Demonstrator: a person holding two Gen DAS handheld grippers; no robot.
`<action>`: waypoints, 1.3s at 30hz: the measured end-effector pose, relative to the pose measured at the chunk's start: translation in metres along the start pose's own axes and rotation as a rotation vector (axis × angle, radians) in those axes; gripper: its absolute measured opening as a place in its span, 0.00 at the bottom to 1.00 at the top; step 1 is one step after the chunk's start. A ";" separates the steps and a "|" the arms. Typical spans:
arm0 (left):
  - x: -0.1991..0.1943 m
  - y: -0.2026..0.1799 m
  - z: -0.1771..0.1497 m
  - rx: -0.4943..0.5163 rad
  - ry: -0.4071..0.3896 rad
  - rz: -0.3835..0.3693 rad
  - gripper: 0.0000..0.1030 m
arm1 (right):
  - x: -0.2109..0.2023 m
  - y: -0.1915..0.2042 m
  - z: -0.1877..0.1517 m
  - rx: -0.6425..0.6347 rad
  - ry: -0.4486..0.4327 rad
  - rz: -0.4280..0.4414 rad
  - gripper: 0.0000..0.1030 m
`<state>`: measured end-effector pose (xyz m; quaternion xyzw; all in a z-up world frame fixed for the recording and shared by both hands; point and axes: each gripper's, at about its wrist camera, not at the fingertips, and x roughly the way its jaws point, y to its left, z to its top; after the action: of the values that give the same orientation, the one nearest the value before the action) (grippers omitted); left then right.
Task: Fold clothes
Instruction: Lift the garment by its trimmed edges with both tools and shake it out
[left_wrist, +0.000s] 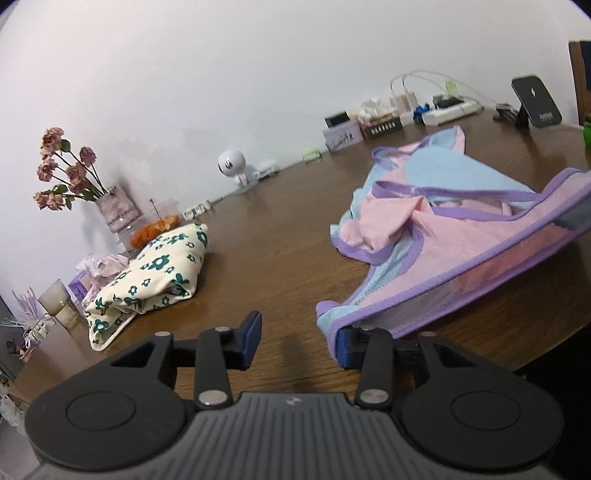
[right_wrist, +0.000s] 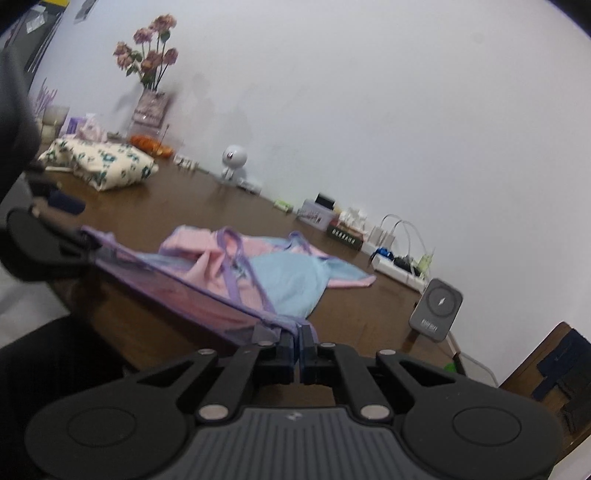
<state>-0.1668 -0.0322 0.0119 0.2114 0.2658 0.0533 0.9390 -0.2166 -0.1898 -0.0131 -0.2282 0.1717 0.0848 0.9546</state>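
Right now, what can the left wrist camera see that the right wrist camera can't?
Only the left wrist view shows the left gripper with its jaws apart, the garment's hem lying against one pad. Only the right wrist view shows the right gripper pinched shut on the pink and blue garment. Both show that garment, the folded flowered cloth, the vase of flowers, the small white robot figure and the brown table.

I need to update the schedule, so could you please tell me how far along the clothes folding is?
Done: the floral garment lies folded beside the vase. In hand: the right hand-held gripper is shut on the hem of the pink and blue garment, while the left hand-held gripper is open, with the hem against one finger only. Left: that garment lies crumpled and unfolded on the table.
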 end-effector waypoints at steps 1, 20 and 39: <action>0.001 0.003 0.004 -0.001 0.020 -0.024 0.11 | 0.000 0.002 -0.001 -0.005 0.007 0.008 0.01; 0.159 0.190 0.439 -0.022 -0.201 -0.178 0.03 | 0.260 -0.207 0.351 0.074 -0.167 -0.045 0.01; 0.060 0.074 0.141 0.050 0.049 -0.371 0.22 | 0.137 -0.136 0.169 0.005 -0.011 0.224 0.06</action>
<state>-0.0410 -0.0046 0.1235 0.1805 0.3242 -0.1220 0.9206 -0.0078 -0.2202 0.1332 -0.2046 0.1910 0.1917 0.9407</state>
